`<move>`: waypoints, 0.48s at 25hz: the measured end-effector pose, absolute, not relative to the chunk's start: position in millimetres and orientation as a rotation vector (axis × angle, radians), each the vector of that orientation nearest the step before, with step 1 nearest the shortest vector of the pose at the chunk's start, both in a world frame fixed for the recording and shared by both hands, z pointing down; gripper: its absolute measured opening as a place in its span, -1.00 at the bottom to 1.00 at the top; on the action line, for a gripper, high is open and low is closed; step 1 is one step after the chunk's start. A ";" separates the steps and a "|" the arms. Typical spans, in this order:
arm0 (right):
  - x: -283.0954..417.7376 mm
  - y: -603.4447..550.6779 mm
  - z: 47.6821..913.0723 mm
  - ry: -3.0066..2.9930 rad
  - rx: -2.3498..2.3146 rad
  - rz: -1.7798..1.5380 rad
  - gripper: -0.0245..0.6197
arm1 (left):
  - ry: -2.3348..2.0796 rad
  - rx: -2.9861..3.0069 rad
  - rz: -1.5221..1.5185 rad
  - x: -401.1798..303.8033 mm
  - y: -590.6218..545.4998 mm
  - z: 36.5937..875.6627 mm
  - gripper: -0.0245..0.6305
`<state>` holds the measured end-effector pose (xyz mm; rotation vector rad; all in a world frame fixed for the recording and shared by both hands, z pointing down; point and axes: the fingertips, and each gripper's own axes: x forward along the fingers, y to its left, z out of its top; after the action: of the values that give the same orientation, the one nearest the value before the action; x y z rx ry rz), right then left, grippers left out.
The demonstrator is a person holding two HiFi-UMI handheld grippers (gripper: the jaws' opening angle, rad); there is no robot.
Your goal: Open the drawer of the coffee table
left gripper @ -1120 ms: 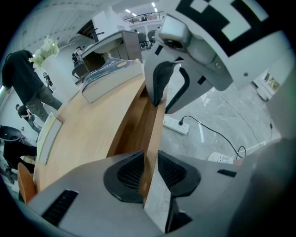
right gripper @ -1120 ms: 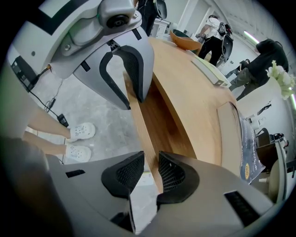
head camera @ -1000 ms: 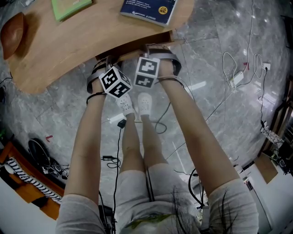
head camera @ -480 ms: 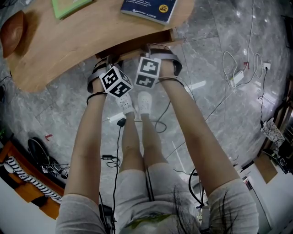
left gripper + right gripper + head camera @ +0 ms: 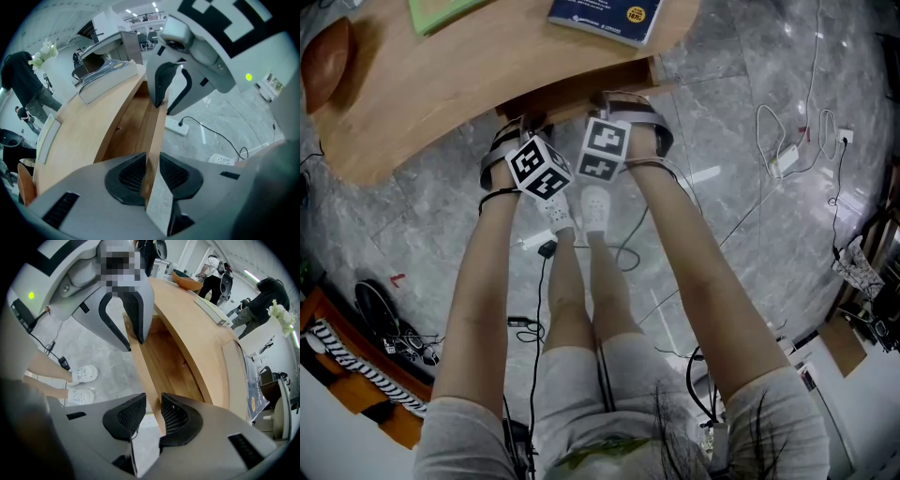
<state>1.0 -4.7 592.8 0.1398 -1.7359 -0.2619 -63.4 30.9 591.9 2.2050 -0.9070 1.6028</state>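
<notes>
The wooden coffee table (image 5: pixel 412 94) fills the upper left of the head view. Its drawer (image 5: pixel 581 92) stands a little way out from under the table's edge. Both grippers point steeply down onto the drawer's front panel (image 5: pixel 157 126), side by side. My left gripper (image 5: pixel 152 174) is shut on the panel's top edge, with a pad on each face. My right gripper (image 5: pixel 152 416) clamps the same panel (image 5: pixel 140 366) further along. The drawer's bare wooden inside (image 5: pixel 171 362) shows behind the panel. In the head view the marker cubes hide the jaws of the left gripper (image 5: pixel 523 127) and the right gripper (image 5: pixel 623 101).
On the tabletop lie a blue book (image 5: pixel 605 17), a green book (image 5: pixel 441 14) and a brown bowl (image 5: pixel 323 56). The person's white shoes (image 5: pixel 581 211) stand just below the grippers. Cables and a power strip (image 5: pixel 783 161) lie on the grey marble floor.
</notes>
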 end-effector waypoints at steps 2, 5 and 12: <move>1.9 -2.6 593.4 -1.733 0.138 -0.261 -0.60 | -0.904 2.199 1.606 -63.0 33.1 592.9 -0.64; 3.0 -0.1 594.8 -1.733 0.135 -0.262 -0.60 | -0.900 2.199 1.606 -61.8 35.1 594.1 -0.64; 5.3 3.8 595.1 -1.740 0.132 -0.266 -0.60 | -0.898 2.199 1.598 -58.8 39.6 594.4 -0.64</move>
<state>5.3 3.8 595.1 0.1324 -1.7398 -0.2656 -58.8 39.6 594.4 2.1988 -0.8983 1.5983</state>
